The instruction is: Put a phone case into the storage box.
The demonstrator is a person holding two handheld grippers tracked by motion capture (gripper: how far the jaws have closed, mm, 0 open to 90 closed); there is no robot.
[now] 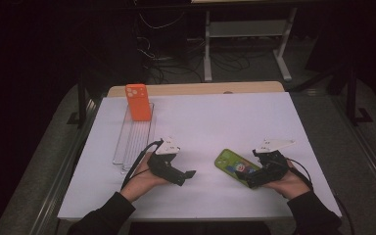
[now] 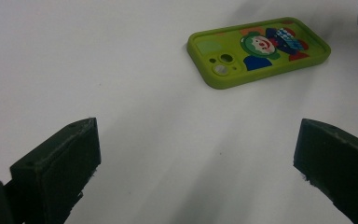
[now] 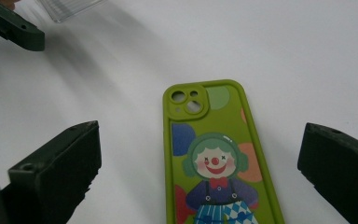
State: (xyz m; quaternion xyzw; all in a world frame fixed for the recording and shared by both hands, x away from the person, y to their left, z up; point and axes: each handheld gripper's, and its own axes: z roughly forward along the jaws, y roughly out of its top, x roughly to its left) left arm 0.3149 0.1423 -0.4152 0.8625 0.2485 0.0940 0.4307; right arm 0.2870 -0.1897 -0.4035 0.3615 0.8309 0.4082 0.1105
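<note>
Green clown-print phone case lies flat, printed back up, on the white table, long axis diagonal, camera cut-out toward the far left. The right gripper, jaws wide, sits at its near end, nothing held. The left gripper, jaws wide and empty, rests well apart. An orange phone case stands upright in a clear ribbed tray.

One phone case stands in the rack; another lies right.

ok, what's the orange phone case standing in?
The orange phone case stands upright at the far end of a clear ribbed rack. Its bottom edge in the slot can't be made out.
</note>
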